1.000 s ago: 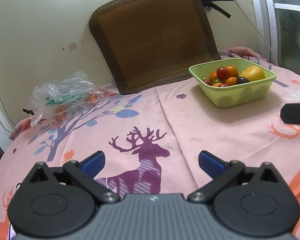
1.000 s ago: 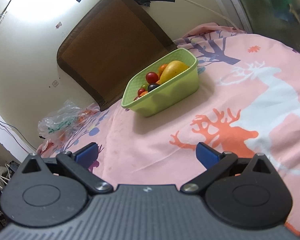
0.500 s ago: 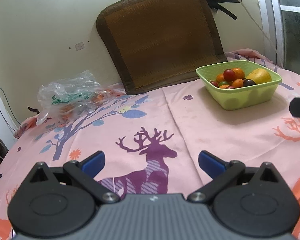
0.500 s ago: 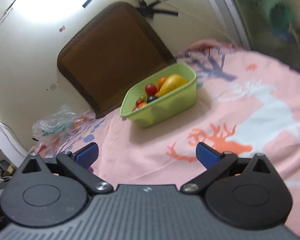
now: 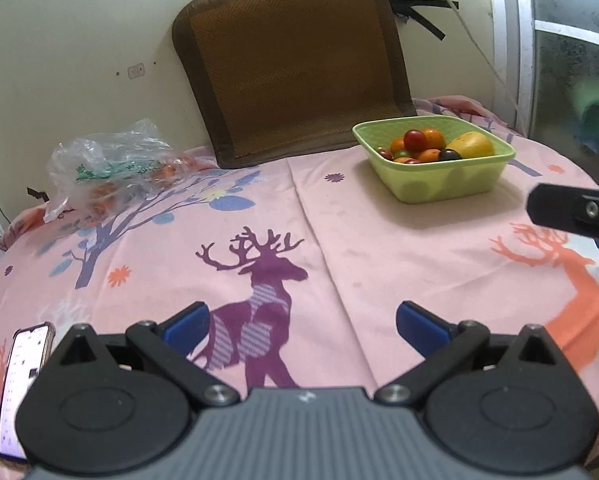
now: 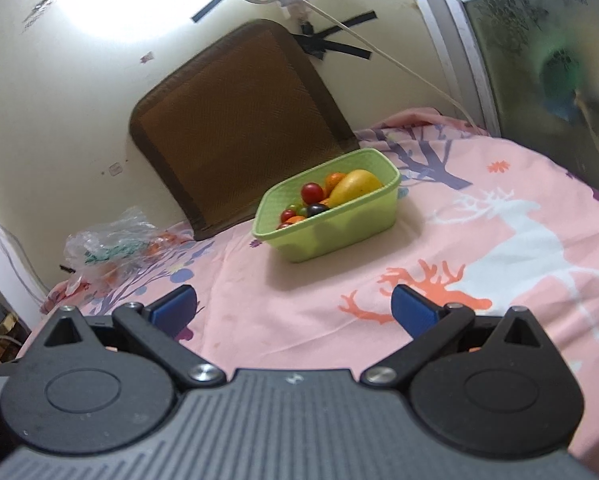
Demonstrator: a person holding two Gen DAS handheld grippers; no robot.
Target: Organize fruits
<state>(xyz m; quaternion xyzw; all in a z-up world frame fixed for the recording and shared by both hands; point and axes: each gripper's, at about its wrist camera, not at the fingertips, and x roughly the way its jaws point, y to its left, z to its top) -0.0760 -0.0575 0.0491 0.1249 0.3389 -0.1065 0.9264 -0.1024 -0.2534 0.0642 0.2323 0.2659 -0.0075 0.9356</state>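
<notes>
1. The left tool (image 5: 299,322) hangs above the pink deer-print cloth (image 5: 339,240) with its blue-tipped fingers spread wide and nothing between them.
2. The right tool (image 6: 293,304) is likewise spread apart and empty, held above the same cloth.
3. The green basket (image 5: 447,184) sits on the cloth ahead of the left tool and off to its right, well apart from it; from the right tool it lies ahead, close to centre.
4. Inside the basket lie a yellow mango (image 5: 471,145), a red tomato (image 5: 415,140), orange fruits (image 5: 433,136) and a dark plum-like fruit (image 5: 449,155), piled touching one another.
5. A crumpled clear plastic bag (image 5: 107,168) holding orange fruit lies ahead of the left tool and to its left, near the wall and well apart from the basket.
6. A brown woven mat (image 5: 295,60) leans upright against the wall behind the basket.
7. A phone (image 5: 23,380) with a lit screen lies on the cloth just left of the left tool's body.
8. In the left wrist view, part of the right tool shows at the right edge, near the basket.
</notes>
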